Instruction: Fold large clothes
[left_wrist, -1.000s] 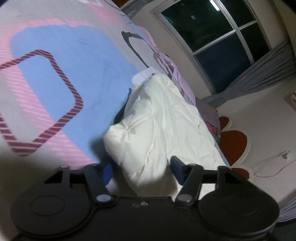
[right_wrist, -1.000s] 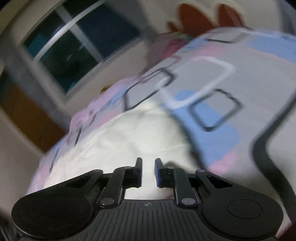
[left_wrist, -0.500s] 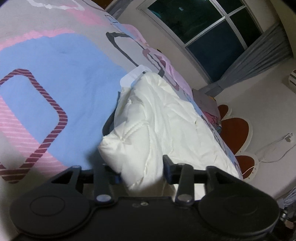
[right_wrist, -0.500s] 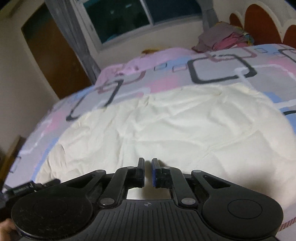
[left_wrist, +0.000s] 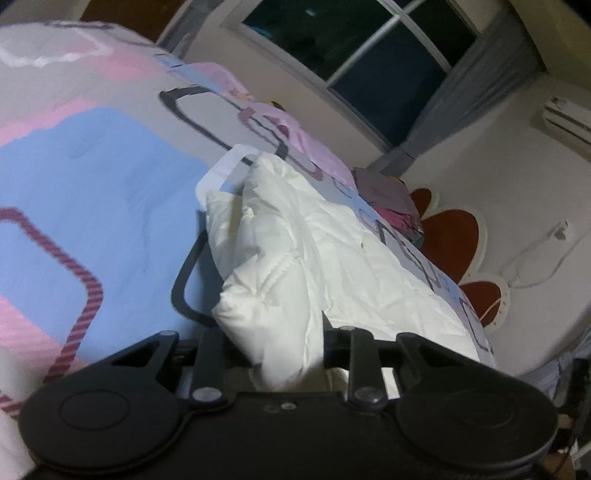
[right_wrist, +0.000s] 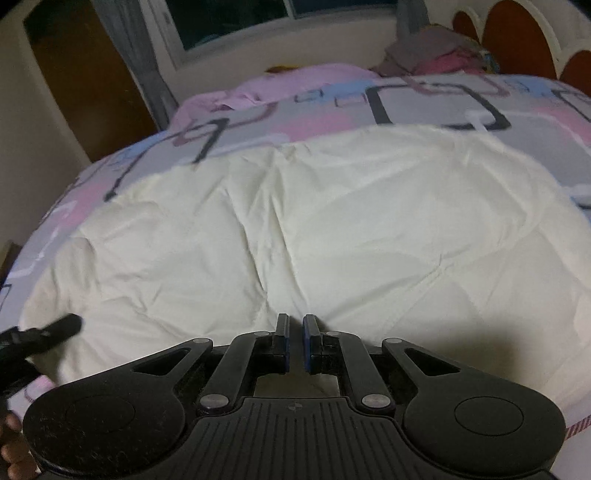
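Observation:
A large cream-white padded garment (right_wrist: 314, 221) lies spread across the patterned bed. In the left wrist view its near corner (left_wrist: 273, 295) bulges up between the fingers of my left gripper (left_wrist: 275, 343), which stands wide around the bunched fabric; the fingertips are hidden by the cloth. My right gripper (right_wrist: 295, 341) hovers at the garment's near edge with its jaws almost together, a narrow gap between them and nothing in them. The left gripper also shows at the left edge of the right wrist view (right_wrist: 40, 334).
The bedspread (left_wrist: 92, 177) has pink, blue and grey squares. A pile of folded clothes (right_wrist: 439, 55) sits by the red scalloped headboard (left_wrist: 454, 236). A dark window (left_wrist: 369, 48), grey curtains and a brown door (right_wrist: 85, 70) stand behind the bed.
The right wrist view swung from the bedspread to face the whole garment. The left gripper pushed further onto the garment's corner, its jaws narrowing around the fabric.

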